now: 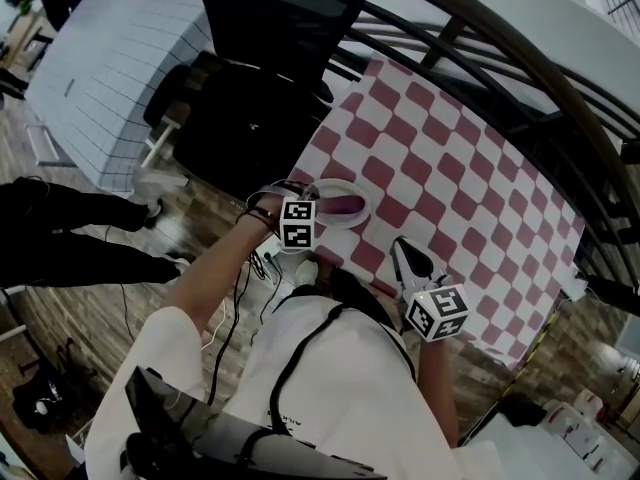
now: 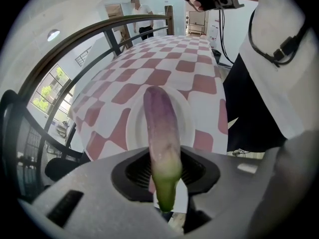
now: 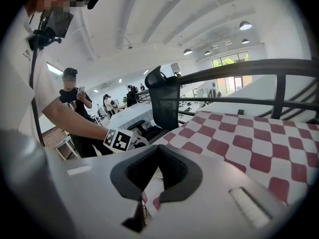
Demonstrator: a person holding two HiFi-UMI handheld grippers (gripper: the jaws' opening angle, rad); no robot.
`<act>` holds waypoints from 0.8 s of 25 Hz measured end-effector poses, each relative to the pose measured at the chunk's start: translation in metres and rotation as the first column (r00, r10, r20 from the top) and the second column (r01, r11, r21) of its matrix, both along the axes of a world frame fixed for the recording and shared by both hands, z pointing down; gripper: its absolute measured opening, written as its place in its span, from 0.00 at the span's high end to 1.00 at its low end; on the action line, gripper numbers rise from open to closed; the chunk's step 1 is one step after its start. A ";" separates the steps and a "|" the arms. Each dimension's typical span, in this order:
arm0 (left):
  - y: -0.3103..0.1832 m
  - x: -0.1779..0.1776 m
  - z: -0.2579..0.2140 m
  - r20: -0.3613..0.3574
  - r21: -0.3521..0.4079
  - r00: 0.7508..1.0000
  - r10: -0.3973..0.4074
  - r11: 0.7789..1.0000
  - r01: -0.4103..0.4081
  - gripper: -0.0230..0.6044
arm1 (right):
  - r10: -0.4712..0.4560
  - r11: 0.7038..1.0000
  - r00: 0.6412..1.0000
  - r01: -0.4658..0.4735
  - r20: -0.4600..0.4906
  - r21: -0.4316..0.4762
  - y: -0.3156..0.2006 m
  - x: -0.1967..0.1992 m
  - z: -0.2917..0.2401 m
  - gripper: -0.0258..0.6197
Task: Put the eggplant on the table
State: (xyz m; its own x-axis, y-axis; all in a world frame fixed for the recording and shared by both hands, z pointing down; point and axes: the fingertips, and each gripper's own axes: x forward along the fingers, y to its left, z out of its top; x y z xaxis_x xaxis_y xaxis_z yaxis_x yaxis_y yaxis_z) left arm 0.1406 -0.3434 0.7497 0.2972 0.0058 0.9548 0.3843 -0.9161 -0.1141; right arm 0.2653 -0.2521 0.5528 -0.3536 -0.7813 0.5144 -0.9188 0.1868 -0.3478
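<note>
- Closest of all, the person's white shirt [image 1: 330, 388] is filling the bottom of the head view between the two arms.
- Left of centre, the left gripper [image 2: 164, 169] is pointing steeply down, and its jaws are clamping the eggplant [image 2: 160, 128] near the green stem end.
- From the jaws, the eggplant's purple body is reaching out over the white plate [image 2: 133, 128]; whether it is touching the plate is not showing clearly.
- That plate is sitting at the left edge of the table [image 1: 470, 168], whose red-and-white checked cloth is spreading toward the right of the frame.
- Right of centre, the right gripper [image 1: 405, 253] is hanging over the table's lower edge, its jaws meeting at the tips with nothing between them.
- At the upper right, a dark railing [image 1: 520, 78] is curving along the far side of the table.
</note>
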 end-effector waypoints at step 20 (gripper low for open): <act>-0.002 -0.003 0.003 0.011 0.015 1.000 -0.029 0.999 0.029 0.71 | 0.015 1.000 1.000 -0.015 -0.001 0.006 0.010 0.009 0.000 0.95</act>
